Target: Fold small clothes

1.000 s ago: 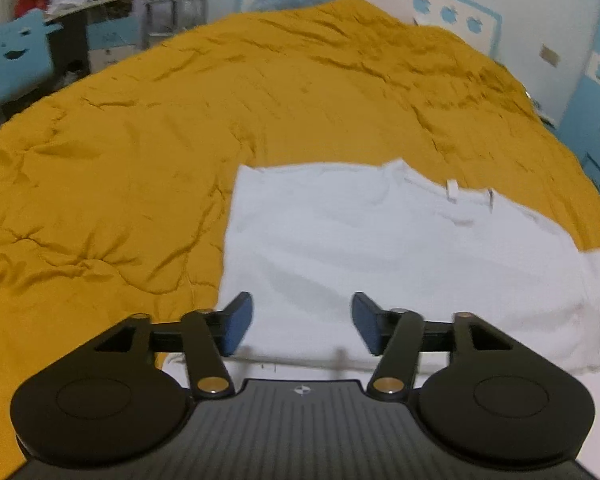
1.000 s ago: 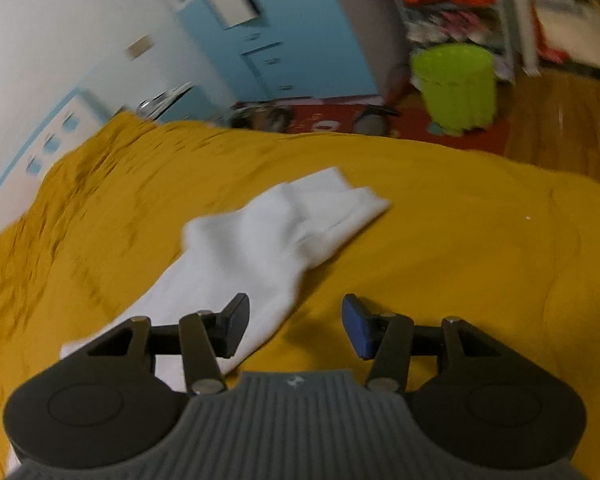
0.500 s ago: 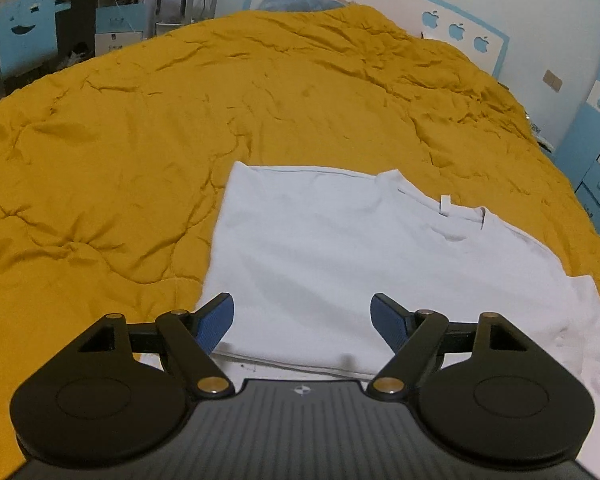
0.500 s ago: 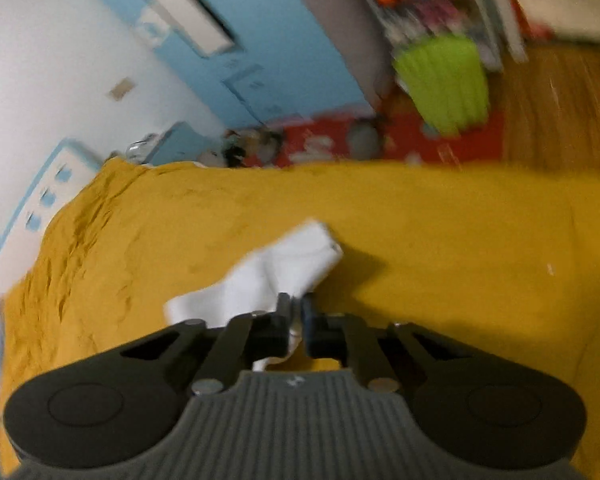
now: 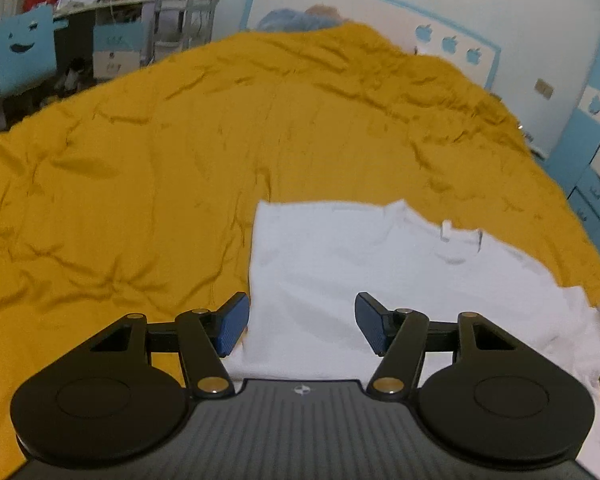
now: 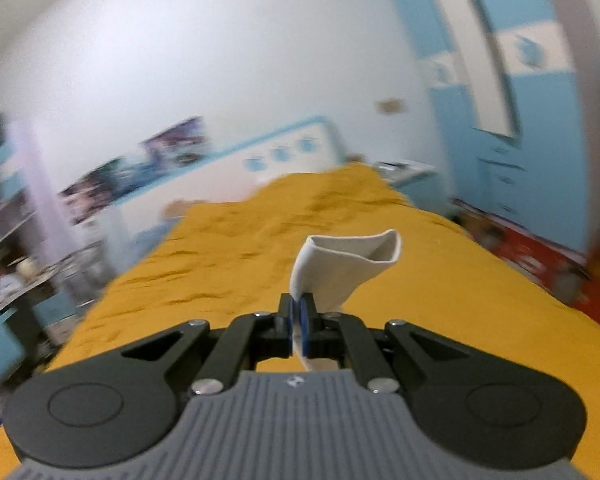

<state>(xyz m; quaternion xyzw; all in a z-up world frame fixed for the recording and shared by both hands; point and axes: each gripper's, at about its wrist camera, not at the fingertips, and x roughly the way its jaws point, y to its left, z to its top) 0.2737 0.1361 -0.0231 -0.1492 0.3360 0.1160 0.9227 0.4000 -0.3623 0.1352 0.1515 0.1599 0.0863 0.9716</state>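
Note:
A small white T-shirt (image 5: 380, 272) lies flat on the mustard-yellow bedspread (image 5: 160, 168), collar toward the far right. My left gripper (image 5: 302, 322) is open and empty, hovering just above the shirt's near left edge. My right gripper (image 6: 299, 326) is shut on the shirt's sleeve (image 6: 340, 264) and holds it lifted off the bed, the cuff opening facing away. The rest of the shirt is hidden below the right wrist view.
A desk with a blue chair (image 5: 24, 52) and clutter stands beyond the bed's far left. A blue wardrobe (image 6: 512, 140) and a red floor mat (image 6: 540, 248) lie to the right of the bed. The white headboard (image 5: 360, 20) is at the far end.
My right gripper closed on the sleeve, lifted it and swung to face the headboard. My left gripper stayed open and shifted slightly toward the shirt's left edge.

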